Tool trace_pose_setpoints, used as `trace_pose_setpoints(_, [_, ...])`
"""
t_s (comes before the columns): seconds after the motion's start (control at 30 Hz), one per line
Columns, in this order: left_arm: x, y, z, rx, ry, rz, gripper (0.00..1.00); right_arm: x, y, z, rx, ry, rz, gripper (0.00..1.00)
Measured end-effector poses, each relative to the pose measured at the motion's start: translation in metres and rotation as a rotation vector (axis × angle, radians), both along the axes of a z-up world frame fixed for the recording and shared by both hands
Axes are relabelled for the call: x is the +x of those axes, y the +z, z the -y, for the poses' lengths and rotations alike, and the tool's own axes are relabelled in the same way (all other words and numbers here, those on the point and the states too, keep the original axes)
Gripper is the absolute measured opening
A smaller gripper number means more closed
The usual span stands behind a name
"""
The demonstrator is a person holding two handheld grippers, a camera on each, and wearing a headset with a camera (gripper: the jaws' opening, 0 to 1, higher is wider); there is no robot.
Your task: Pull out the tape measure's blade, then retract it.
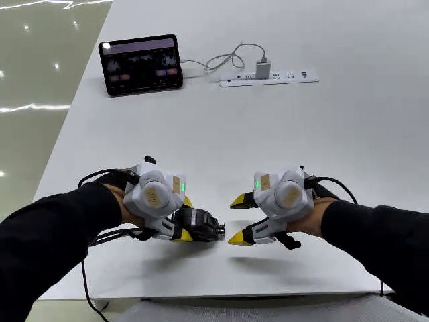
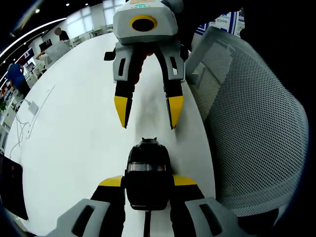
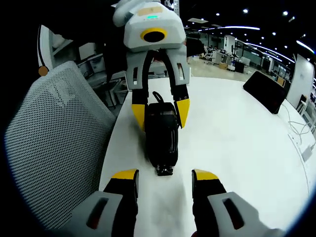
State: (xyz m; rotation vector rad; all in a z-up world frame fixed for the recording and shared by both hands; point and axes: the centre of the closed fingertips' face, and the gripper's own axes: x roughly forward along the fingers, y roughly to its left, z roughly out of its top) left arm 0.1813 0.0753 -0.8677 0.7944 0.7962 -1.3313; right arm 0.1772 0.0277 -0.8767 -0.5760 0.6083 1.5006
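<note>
While the left gripper (image 1: 186, 219) is pinching the black tape measure (image 1: 201, 225) between its yellow-tipped jaws, it is holding the case low over the near edge of the white workbench (image 1: 268, 134). In the left gripper view the case is sitting squarely between the two tips, its nose pointing toward the other tool. The right gripper (image 1: 239, 219) is hovering just beside that nose, its jaws spread wide and gripping nothing. In the right gripper view the small end hook (image 3: 164, 170) of the blade is facing the gap between those jaws, near them but apart. No blade is showing outside the case, so the pull-out appears not yet begun, and this is judged to be the approach to the hook. The next move is calling for the right jaws to close on the hook and draw straight away from the case against a firm left grip. A mesh chair back (image 2: 252, 123) is standing at the bench edge. A tablet (image 1: 141, 64) and a power strip (image 1: 268, 76) are lying well apart on the far side.
</note>
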Motion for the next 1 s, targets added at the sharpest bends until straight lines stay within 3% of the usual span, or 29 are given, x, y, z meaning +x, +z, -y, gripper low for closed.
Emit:
trace_pose_setpoints(0.17, [0.0,0.0,0.0,-0.005,0.007,-0.008,0.31,-0.004,-0.014,-0.008,-0.034,0.034,0.013,0.32])
trace_pose_setpoints(0.4, [-0.001,-0.001,0.001,0.002,0.0,-0.016,0.31,-0.003,-0.02,-0.01,-0.046,0.038,0.017,0.23])
trace_pose_setpoints(0.67, [-0.001,-0.003,0.001,0.014,0.0,-0.029,0.31,-0.003,-0.025,-0.012,-0.065,0.045,0.015,0.12])
trace_pose_setpoints(0.77, [-0.001,-0.003,0.001,0.026,0.006,-0.037,0.31,-0.003,-0.026,-0.014,-0.068,0.041,0.025,0.12])
trace_pose_setpoints(0.8, [-0.002,-0.004,0.001,0.027,0.01,-0.039,0.31,-0.003,-0.025,-0.013,-0.066,0.02,0.003,0.11])
trace_pose_setpoints(1.0, [-0.002,-0.003,-0.001,0.025,0.034,-0.053,0.31,-0.003,-0.025,-0.011,-0.068,0.024,0.001,0.09])
